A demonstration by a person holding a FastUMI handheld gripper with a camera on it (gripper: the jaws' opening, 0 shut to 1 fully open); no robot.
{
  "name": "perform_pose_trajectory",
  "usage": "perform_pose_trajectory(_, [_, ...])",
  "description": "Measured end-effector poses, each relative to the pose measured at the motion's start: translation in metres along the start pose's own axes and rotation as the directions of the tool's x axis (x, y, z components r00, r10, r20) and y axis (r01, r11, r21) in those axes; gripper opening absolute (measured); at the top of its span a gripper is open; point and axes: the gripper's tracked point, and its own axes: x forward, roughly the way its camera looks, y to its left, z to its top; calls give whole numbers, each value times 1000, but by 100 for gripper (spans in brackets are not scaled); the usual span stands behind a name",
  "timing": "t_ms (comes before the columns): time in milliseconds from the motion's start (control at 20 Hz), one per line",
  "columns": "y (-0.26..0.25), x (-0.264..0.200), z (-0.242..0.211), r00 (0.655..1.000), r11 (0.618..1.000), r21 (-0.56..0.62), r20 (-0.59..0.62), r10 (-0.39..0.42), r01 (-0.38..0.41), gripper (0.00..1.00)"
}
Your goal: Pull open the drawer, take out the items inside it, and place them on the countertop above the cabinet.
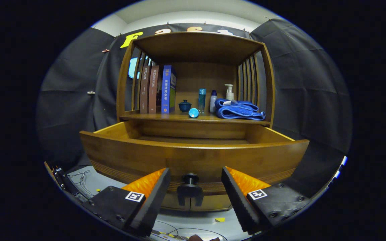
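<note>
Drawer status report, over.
Hand-held gripper open, fingers either side of the knob, not touching. Drawer pulled out. Bottles and towel on countertop. Nothing in the way.

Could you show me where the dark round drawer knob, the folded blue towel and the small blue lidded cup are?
Dark round drawer knob [190, 179]: gripper view, its rounded head, between the open fingers.
Folded blue towel [238, 110]: gripper view, its top fold.
Small blue lidded cup [185, 106]: gripper view, its bowl.

Brown wooden drawer [193, 157]: smooth, satin sheen, fine grooves low on its front. Dark knob [190, 178]: glossy. Brown wooden countertop [179, 117]: polished, reflective. Far right, blue folded cloth towel [238, 110]: soft, matt. Small blue lidded bowl [185, 105]: glazed. Gripper [195, 187] fingers apart, ridged faces.
</note>
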Motion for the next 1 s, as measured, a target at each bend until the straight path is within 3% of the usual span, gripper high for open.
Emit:
perform_pose_trajectory(550, [1,17,-3,1000,999,27,-5,-25,25,95])
perform_pose_trajectory(1000, [5,76,12,1000,1000,10,16,-26,26,97])
